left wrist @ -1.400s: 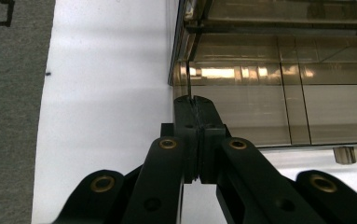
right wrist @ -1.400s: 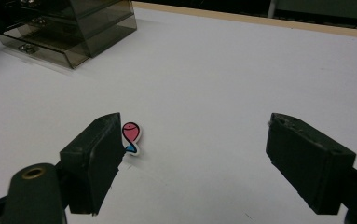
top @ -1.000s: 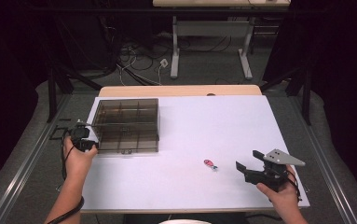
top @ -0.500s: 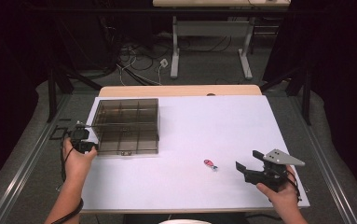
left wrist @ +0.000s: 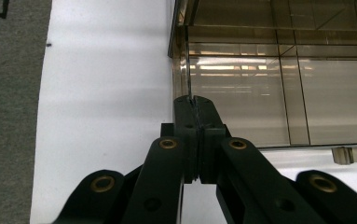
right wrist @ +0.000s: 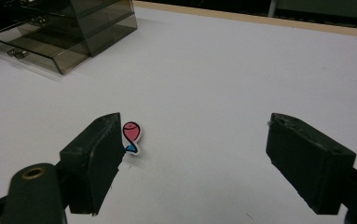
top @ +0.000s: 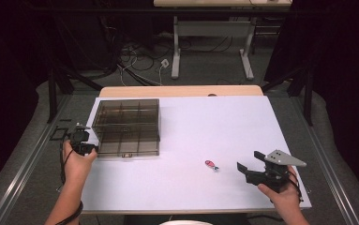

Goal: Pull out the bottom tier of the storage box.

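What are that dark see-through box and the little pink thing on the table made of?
The box looks like smoke-tinted clear plastic: its inner dividers show through the glossy walls, which catch reflections. The little pink thing looks like a flat sticker or printed card, pink and blue with a white border; which of these, I cannot tell.

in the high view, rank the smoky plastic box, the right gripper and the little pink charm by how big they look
1. smoky plastic box, clearly largest
2. right gripper, smaller, though it sits nearer the camera
3. pink charm, tiny on the white table
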A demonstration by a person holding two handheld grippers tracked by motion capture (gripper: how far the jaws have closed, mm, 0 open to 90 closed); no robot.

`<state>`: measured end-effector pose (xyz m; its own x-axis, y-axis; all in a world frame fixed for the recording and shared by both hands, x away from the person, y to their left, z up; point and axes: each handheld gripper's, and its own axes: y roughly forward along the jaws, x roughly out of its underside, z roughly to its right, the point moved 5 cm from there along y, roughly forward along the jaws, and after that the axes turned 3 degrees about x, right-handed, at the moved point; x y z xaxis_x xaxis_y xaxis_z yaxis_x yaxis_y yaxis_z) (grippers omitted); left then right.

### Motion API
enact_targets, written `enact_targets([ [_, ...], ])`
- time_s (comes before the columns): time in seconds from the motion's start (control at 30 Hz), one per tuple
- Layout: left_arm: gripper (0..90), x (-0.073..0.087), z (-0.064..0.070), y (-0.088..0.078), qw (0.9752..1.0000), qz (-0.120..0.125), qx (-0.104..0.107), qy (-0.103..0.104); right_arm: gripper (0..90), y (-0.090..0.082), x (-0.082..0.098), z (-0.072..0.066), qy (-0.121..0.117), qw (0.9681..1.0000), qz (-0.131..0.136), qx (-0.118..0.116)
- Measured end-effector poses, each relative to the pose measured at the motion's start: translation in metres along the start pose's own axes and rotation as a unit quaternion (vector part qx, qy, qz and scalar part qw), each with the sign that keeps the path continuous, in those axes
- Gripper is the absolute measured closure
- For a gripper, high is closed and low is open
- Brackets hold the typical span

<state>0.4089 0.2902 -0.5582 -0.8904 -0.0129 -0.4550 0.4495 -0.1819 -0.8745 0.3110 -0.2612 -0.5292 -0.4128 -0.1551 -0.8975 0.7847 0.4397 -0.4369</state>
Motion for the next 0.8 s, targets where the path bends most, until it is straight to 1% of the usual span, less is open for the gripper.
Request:
enact_targets([
  [0.13,90.0,0.0015,0.0003,-0.0014,1.0000,-0.003,-0.001,0.001,18.3,0.0003,-0.0002,0.0000,0.000,1.0000,0.003,0.001],
  [0.27,90.0,0.0033,0.0001,-0.0016,1.0000,0.001,0.001,0.001,18.3,-0.0001,0.0000,0.0000,0.000,1.0000,-0.001,0.000],
  [0.3,90.0,0.0039,0.0001,-0.0026,1.0000,-0.004,0.002,0.003,18.3,0.0003,-0.0001,-0.0001,0.001,1.0000,0.002,0.001],
  [0.5,90.0,0.0065,0.0002,-0.0034,1.0000,0.001,0.003,0.001,18.3,0.0000,-0.0001,-0.0003,0.000,1.0000,0.000,0.000],
  [0.6,90.0,0.0079,-0.0002,-0.0045,1.0000,-0.003,0.003,0.005,18.3,0.0004,-0.0001,-0.0004,0.001,1.0000,0.002,0.000],
  [0.8,90.0,0.0097,-0.0004,-0.0042,1.0000,-0.001,0.003,0.005,18.3,0.0004,0.0000,-0.0008,0.002,1.0000,0.002,0.000],
])
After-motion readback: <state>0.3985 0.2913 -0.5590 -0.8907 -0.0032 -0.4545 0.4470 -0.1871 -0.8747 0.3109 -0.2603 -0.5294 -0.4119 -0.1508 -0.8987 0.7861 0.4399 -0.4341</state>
